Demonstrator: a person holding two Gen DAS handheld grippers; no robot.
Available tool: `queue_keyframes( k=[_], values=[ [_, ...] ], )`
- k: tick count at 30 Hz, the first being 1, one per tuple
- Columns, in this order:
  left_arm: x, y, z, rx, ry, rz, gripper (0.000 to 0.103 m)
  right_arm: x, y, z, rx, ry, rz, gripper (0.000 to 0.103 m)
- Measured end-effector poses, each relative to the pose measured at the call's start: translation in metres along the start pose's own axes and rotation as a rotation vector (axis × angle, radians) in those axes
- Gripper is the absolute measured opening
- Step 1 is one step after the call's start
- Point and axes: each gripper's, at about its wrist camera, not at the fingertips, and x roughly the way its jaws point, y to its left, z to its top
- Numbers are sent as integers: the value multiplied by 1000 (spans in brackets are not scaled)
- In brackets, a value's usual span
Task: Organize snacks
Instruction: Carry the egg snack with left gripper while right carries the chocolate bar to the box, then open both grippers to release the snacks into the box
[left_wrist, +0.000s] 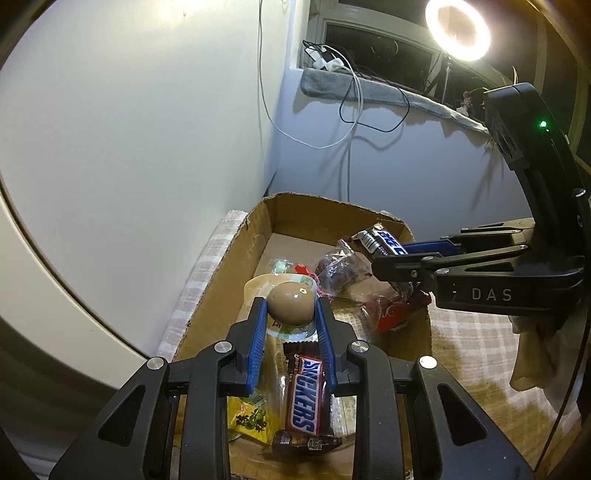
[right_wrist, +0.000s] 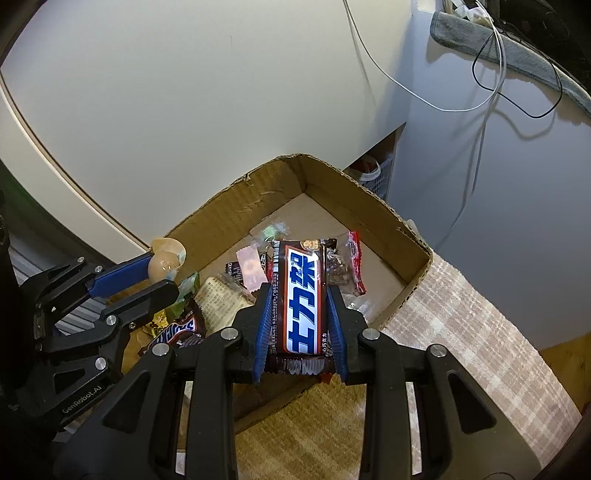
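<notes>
Two snacks hang over the cardboard box (right_wrist: 236, 206) at frame centre, the left gripper (left_wrist: 290, 314) fingers clamping a jelly cup (left_wrist: 290, 302) and the right gripper (right_wrist: 299, 314) fingers a chocolate bar (right_wrist: 301, 295), neither dropped among the snacks already inside

The cardboard box (left_wrist: 229, 266) sits on the checked cloth (left_wrist: 476, 343), backed against the wall (left_wrist: 129, 129). Inside it lies a Snickers bar (left_wrist: 304, 398), with a yellow packet (left_wrist: 251, 417) just to its left, and clear-wrapped sweets (left_wrist: 340, 269) farther back toward the right wall.

Home room, windowsill (left_wrist: 369, 90), charger cables (left_wrist: 347, 110), ring light (left_wrist: 458, 29)
</notes>
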Motion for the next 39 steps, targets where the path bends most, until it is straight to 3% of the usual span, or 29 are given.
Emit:
queue_keyframes(
  k=[13, 14, 16, 19, 20, 23, 25, 29, 39],
  values=[
    [6, 5, 0, -7, 12, 13, 27, 7, -1, 4, 0, 3, -18, 30],
    [6, 5, 0, -8, 13, 13, 30, 6, -1, 4, -2, 2, -21, 31],
    [5, 5, 0, -10, 9, 17, 35, 5, -1, 4, -3, -3, -29, 50],
    [4, 6, 0, -6, 6, 22, 36, 2, -1, 4, -6, -14, -37, 54],
    [4, 6, 0, -6, 7, 21, 39, 1, -1, 4, -5, -15, -37, 54],
    [2, 6, -1, -3, 1, 26, 67, -1, -2, 4, -6, -19, -46, 60],
    [0, 5, -2, 0, -4, 31, 68, -4, -2, 3, -7, -28, -54, 72],
    [-2, 6, -3, 0, -4, 46, 81, -9, -4, 2, -1, -44, -60, 81],
    [-4, 6, -5, -8, 14, 59, 81, -17, -2, -2, 3, -56, -66, 84]
  ],
)
